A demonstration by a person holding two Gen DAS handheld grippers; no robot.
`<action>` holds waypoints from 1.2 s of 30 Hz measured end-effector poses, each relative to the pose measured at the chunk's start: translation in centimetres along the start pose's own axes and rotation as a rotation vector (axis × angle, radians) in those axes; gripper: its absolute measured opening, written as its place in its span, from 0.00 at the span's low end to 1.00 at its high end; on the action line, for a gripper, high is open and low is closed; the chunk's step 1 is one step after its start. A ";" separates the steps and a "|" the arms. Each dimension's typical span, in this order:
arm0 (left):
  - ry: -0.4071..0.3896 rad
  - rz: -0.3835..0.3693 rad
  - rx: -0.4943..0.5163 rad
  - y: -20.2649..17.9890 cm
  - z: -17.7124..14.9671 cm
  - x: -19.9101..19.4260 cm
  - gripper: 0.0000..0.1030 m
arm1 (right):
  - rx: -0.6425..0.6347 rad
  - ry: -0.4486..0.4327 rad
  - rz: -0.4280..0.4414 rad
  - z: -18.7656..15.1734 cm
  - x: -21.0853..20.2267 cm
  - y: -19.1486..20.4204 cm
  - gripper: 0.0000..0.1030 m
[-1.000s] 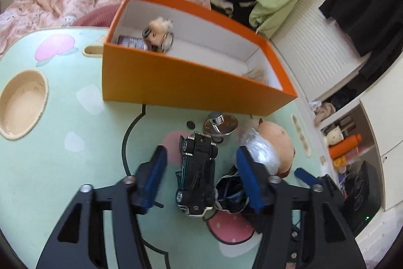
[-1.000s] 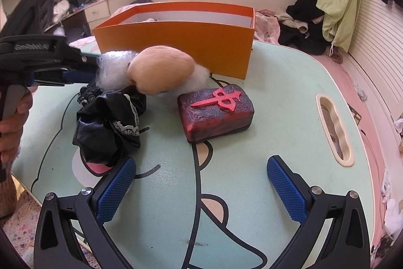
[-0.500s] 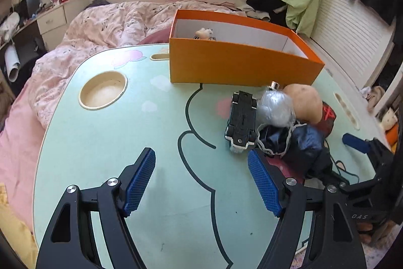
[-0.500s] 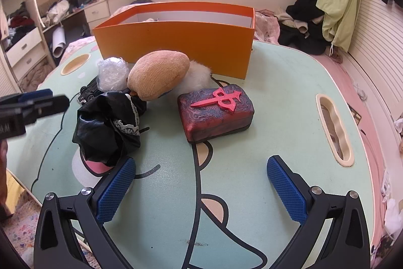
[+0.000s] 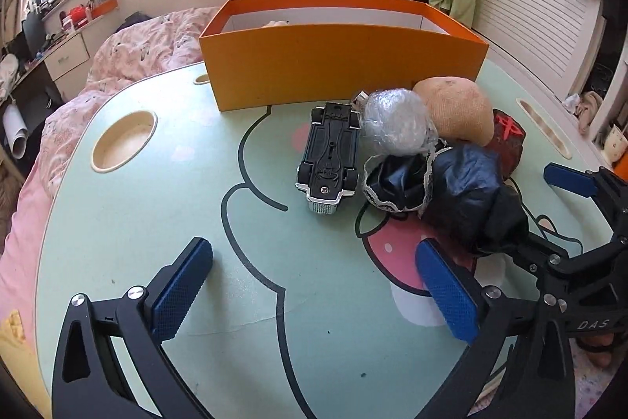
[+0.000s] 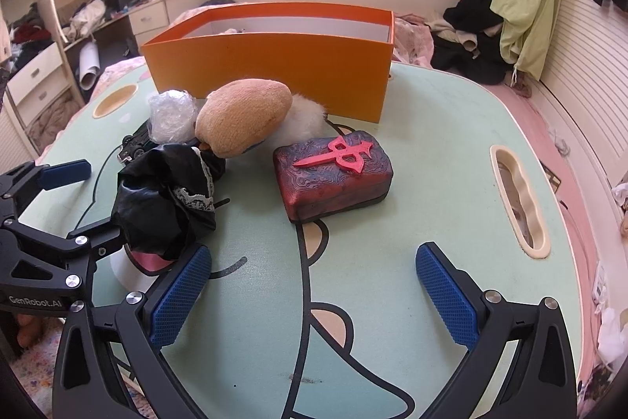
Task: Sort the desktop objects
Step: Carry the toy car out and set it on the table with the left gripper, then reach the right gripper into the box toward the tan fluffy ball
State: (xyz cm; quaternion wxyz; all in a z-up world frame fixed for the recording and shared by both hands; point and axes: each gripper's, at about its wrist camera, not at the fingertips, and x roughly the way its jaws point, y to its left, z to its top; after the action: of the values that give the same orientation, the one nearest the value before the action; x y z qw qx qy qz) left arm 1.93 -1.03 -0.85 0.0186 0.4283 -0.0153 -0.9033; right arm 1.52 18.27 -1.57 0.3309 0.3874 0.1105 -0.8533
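An orange box (image 5: 341, 61) (image 6: 271, 73) stands at the far side of the mint-green table (image 5: 129, 222). In front of it lie an upside-down black toy car (image 5: 329, 156), a ball of clear wrap (image 5: 396, 122) (image 6: 172, 110), a tan plush (image 5: 455, 108) (image 6: 243, 116), a black lace-trimmed cloth (image 5: 451, 191) (image 6: 168, 199) and a dark red block with a pink emblem (image 6: 333, 175). My left gripper (image 5: 314, 285) hangs over bare table short of the car, jaws still opening, nothing between them. My right gripper (image 6: 314, 293) stands open and empty, near the red block.
A round cup recess (image 5: 123, 140) sits in the table's left side and a long slot (image 6: 518, 199) on its right. A pink-quilted bed (image 5: 149, 38) lies beyond the table. Small items lie inside the box, only partly visible.
My left gripper has pulled back from around the toy car toward the table's near side and its jaws have spread wide. The right gripper has not moved.
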 end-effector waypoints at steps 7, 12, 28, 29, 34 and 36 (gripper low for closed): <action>-0.003 -0.001 0.002 -0.2 0.0 -0.1 1.00 | -0.004 0.000 0.002 0.0 -0.1 0.1 1.00; -0.006 -0.004 0.003 -0.3 0.0 -0.3 1.00 | -0.001 0.005 -0.005 -0.2 -0.1 0.1 1.00; -0.016 -0.011 0.006 -0.2 -0.1 -0.5 1.00 | -0.022 0.112 -0.008 14.8 -1.7 -1.6 0.17; -0.016 -0.011 0.006 -0.2 0.0 -0.5 1.00 | -0.030 0.161 0.004 16.1 -0.5 -1.4 0.17; -0.017 -0.011 0.006 -0.2 0.0 -0.4 1.00 | -0.038 0.305 -0.036 19.7 4.1 -1.1 0.22; -0.017 -0.012 0.006 -0.2 0.0 -0.4 1.00 | -0.043 0.332 -0.112 19.9 5.4 -0.9 0.24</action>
State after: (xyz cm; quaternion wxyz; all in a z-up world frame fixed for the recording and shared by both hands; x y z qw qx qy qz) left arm 2.16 -0.85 -0.53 0.0118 0.4206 -0.0157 -0.9070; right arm -13.39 7.50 7.87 0.2681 0.5089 0.2033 -0.7923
